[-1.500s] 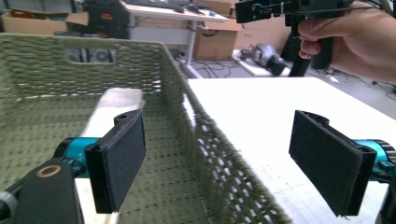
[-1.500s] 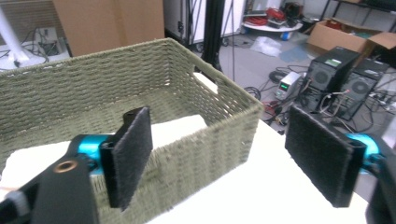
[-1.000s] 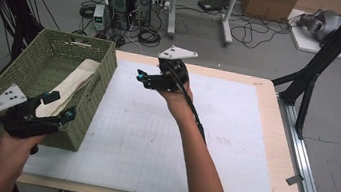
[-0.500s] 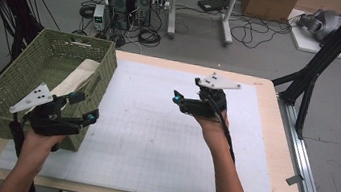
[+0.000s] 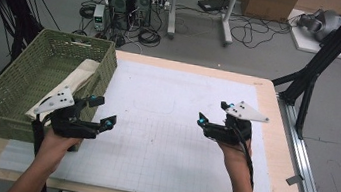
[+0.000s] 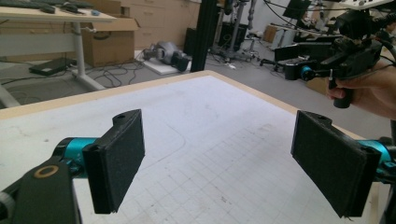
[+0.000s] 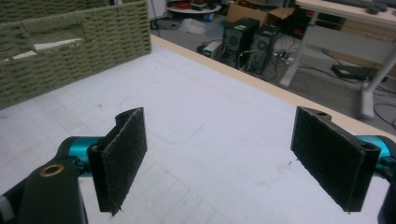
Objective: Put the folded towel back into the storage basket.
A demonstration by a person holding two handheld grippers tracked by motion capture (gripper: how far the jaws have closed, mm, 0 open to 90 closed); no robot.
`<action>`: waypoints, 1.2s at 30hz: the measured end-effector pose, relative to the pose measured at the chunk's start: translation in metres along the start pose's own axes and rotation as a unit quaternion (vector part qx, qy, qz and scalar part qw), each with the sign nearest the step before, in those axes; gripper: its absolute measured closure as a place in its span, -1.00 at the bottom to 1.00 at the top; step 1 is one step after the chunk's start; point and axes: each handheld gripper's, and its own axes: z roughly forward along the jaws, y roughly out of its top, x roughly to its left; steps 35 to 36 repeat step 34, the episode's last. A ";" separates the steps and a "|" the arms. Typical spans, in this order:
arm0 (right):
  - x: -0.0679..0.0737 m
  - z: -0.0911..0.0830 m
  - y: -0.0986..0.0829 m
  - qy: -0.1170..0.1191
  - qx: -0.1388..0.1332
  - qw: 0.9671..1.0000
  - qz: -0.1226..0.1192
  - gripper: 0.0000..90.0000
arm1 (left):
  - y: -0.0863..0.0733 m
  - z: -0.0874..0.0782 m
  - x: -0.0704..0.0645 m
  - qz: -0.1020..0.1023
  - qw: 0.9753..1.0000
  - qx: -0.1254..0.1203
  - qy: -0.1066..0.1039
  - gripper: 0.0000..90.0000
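Both hands have drawn back toward the near edge since a moment ago. At the left, the green wicker basket (image 5: 18, 86) holds a cream cloth (image 5: 70, 83); beside its near corner the left gripper (image 5: 100, 112) hangs with jaws spread wide and empty. Across the white gridded mat (image 5: 162, 140), the right gripper (image 5: 212, 113) also gapes empty.

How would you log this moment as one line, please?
left gripper: open, empty | right gripper: open, empty | cloth: in basket

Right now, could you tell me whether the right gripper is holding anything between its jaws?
No, the right gripper has its jaws spread wide with only the bare white mat between them.
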 end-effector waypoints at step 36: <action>-0.006 -0.047 -0.101 -0.052 0.012 0.998 0.030 -0.62 | -0.044 0.045 -0.015 0.027 0.999 0.029 -0.026 -0.57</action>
